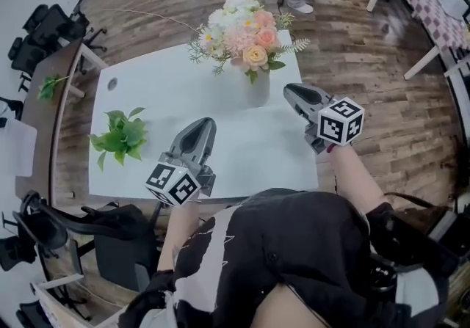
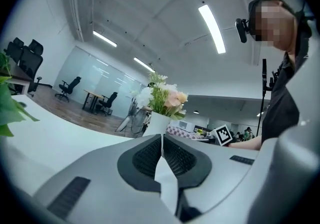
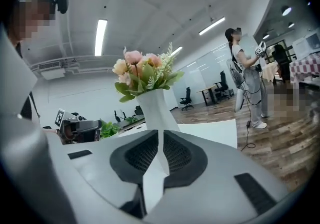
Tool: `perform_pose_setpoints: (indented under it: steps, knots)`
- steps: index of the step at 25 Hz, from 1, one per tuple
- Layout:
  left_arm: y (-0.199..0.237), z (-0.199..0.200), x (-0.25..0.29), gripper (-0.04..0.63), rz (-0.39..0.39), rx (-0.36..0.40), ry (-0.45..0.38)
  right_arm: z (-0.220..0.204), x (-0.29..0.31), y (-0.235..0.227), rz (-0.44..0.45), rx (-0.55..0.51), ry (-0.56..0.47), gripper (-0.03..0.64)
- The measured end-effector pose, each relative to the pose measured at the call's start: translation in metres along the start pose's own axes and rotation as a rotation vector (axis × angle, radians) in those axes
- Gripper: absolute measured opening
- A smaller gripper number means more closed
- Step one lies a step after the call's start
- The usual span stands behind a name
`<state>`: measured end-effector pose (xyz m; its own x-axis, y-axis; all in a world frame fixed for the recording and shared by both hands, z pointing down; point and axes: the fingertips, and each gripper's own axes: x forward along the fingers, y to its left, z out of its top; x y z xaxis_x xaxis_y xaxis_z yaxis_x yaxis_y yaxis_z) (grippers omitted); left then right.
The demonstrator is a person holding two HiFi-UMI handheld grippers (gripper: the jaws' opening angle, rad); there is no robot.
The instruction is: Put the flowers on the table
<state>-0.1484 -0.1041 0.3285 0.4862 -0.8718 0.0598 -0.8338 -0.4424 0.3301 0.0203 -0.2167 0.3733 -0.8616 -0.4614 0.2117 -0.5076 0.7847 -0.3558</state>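
We see the flowers [image 1: 246, 33], a pink, peach and white bunch in a white vase [image 1: 257, 89], standing upright on the white table [image 1: 220, 136], in the upper middle of the head view near the table's far edge. The right gripper [image 1: 291, 91] sits just to the right of the vase, tips pointed at it. In its own view we find its jaws clenched together with nothing between them, and the vase [image 3: 156, 110] rising just beyond the tips. The left gripper [image 1: 205, 125] lies lower and left of the vase, apart from it. Its jaws are likewise pressed together and empty, with the flowers [image 2: 165, 96] further ahead. At the left of the head view a green sprig [image 1: 121, 136] lies on the table.
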Motion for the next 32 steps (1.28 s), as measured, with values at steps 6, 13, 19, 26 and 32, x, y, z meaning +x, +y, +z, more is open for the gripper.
perform_pose_setpoints:
  steps: [6,13,19,26,32]
  knots:
    - [-0.010,0.012,-0.027,0.025,-0.145,0.066,0.040,-0.010,-0.008,0.045,-0.122,0.008,-0.042,0.017]
    - [-0.005,0.021,-0.078,0.025,-0.253,0.091,0.072,-0.028,0.001,0.112,-0.200,0.022,-0.048,0.015]
    - [-0.005,0.011,-0.114,0.025,-0.344,0.105,0.109,-0.049,-0.007,0.156,-0.264,0.019,-0.071,0.015]
    - [0.003,-0.004,-0.138,0.025,-0.404,0.090,0.150,-0.082,-0.010,0.190,-0.334,0.019,-0.045,0.015]
    - [0.007,-0.003,-0.147,0.025,-0.420,0.084,0.143,-0.083,-0.013,0.198,-0.356,-0.007,-0.026,0.015]
